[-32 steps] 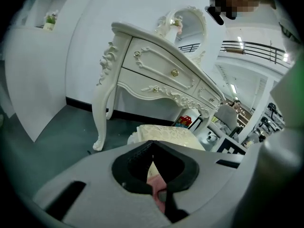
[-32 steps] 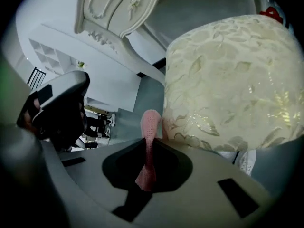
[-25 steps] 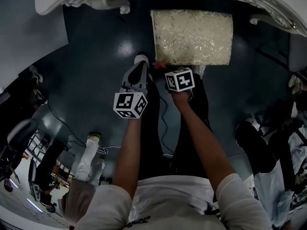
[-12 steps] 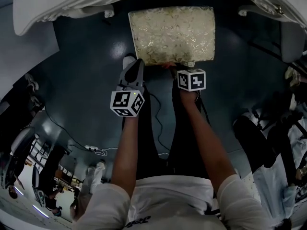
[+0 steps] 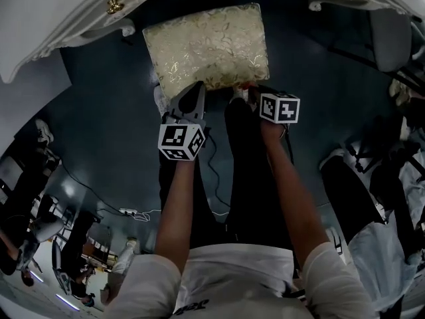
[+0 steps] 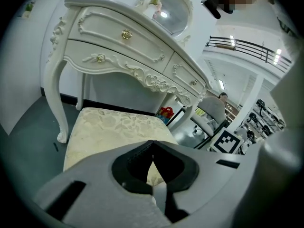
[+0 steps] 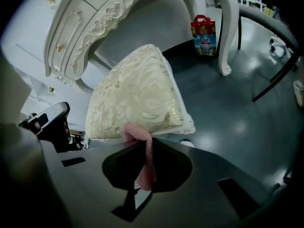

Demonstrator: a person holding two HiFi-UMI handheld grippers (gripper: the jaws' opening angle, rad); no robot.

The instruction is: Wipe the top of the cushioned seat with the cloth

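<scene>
Pink cloth (image 7: 147,163) is pinched in the closed right gripper (image 7: 147,139), its free end flopped on the near edge of the cushioned seat (image 5: 207,47), upper centre in the head view. Only the right gripper view shows that contact. The left gripper (image 6: 152,144) is closed on nothing at the same edge, below the white dressing table (image 6: 118,42).
</scene>
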